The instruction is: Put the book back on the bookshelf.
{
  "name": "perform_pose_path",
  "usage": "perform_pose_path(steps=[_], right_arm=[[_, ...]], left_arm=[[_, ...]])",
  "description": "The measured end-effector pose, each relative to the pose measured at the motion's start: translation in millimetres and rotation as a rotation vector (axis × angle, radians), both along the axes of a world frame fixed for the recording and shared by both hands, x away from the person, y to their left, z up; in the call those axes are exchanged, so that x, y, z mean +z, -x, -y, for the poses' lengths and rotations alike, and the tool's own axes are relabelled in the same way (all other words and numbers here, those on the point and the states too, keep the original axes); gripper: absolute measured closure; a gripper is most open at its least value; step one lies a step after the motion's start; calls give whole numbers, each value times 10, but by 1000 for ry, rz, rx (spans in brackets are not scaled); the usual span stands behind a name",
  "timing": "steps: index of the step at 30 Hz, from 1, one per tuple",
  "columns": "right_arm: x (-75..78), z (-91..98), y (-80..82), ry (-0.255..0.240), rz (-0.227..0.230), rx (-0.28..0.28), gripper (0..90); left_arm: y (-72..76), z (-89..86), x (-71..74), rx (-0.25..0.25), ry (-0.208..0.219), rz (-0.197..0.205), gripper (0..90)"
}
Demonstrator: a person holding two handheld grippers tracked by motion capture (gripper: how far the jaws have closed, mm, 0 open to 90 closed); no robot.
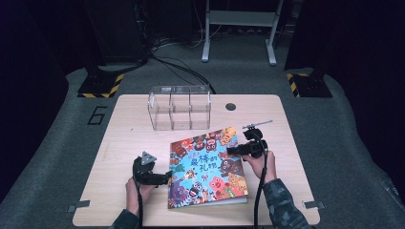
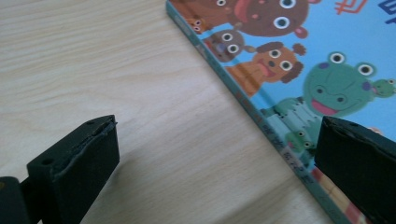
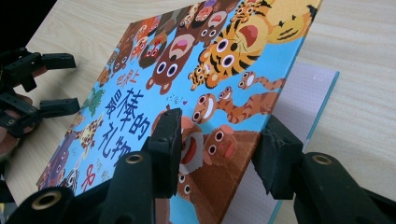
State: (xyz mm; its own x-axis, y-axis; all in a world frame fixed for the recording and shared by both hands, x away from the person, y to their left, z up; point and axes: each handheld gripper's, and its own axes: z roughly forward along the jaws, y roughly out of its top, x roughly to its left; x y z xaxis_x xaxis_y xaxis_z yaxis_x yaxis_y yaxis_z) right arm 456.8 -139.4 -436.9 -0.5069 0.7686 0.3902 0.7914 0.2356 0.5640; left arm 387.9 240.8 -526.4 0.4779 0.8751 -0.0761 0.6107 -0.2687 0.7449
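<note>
A colourful picture book (image 1: 207,167) with cartoon animals on its cover lies on the wooden table (image 1: 119,143), right of centre. My right gripper (image 1: 231,150) is at the book's right edge, and its own view shows it open (image 3: 222,149) with the raised cover (image 3: 187,70) passing between the jaws. A white inner page (image 3: 308,93) shows under the cover. My left gripper (image 1: 167,175) is at the book's left side, open. Its jaws (image 2: 219,163) stand wide apart either side of the spine of the book (image 2: 303,56), one over bare table, one over the cover. Across the cover the left gripper (image 3: 60,84) also appears.
A clear plastic organiser (image 1: 179,107) with several compartments stands at the back of the table. A small dark hole (image 1: 230,106) sits to its right. Metal stand legs and cables are on the floor beyond the table.
</note>
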Motion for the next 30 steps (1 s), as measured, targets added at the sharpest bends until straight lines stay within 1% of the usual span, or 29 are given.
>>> perform_pose_path(steps=[2, 3, 5, 6, 7, 8, 11, 12, 13, 14, 15, 18, 19, 20, 22, 23, 24, 26, 27, 28, 29, 30], right_arm=[[12, -3, 15, 4, 5, -1, 549], [21, 1, 26, 2, 1, 3, 550], [27, 9, 49, -7, 7, 1, 552], [31, 17, 55, -7, 14, 5, 553], [36, 18, 60, -10, 11, 5, 555], [45, 20, 62, -12, 7, 5, 556], [75, 19, 50, -13, 12, 21, 558], [84, 17, 42, -11, 15, 28, 557], [93, 14, 32, -17, 7, 32, 558], [101, 16, 17, -25, 5, 32, 557], [106, 15, -4, -34, 4, 41, 553], [130, -27, -90, -41, -16, 56, 528], [138, -45, -113, -35, -20, 62, 516], [140, -72, -162, -37, -18, 74, 490], [152, -104, -226, -49, -32, 87, 484], [157, -127, -269, -47, -31, 98, 456], [165, -153, -305, -56, -29, 108, 450], [183, -210, -368, -62, -31, 130, 455], [190, -243, -387, -62, -27, 137, 488], [192, -301, -401, -25, -16, 146, 526], [188, -331, -404, -9, -9, 145, 527], [192, -337, -400, -18, -13, 141, 547]], left_arm=[[-10, 2, 0, -7, -6, -6, 0], [-17, 0, -12, -1, 4, -5, 0], [-35, -25, -32, -7, 22, -14, 0], [-38, -23, -30, -8, 18, -14, 0], [-41, -19, -28, -8, 19, -20, 0], [-53, -27, -29, -21, 16, -18, 0], [-53, -37, -36, -27, 15, -10, 0], [-51, -39, -39, -28, 21, -11, 0], [-55, -48, -31, -39, 14, -17, 0], [-60, -49, -32, -43, 15, -17, 0], [-63, -43, -42, -38, 20, -4, 0], [-66, -46, -42, -44, 21, -5, 0], [-67, -47, -42, -45, 22, -5, 0], [-67, -47, -42, -45, 22, -5, 0], [-69, -48, -42, -46, 24, -4, 0], [-69, -49, -42, -47, 24, -4, 0], [-69, -49, -43, -46, 27, -5, 0], [-70, -51, -42, -47, 27, -6, 0], [-70, -51, -42, -47, 28, -6, 0], [-70, -51, -42, -47, 27, -5, 0], [-71, -53, -42, -49, 27, -5, 0], [-71, -52, -42, -48, 28, -6, 0]])
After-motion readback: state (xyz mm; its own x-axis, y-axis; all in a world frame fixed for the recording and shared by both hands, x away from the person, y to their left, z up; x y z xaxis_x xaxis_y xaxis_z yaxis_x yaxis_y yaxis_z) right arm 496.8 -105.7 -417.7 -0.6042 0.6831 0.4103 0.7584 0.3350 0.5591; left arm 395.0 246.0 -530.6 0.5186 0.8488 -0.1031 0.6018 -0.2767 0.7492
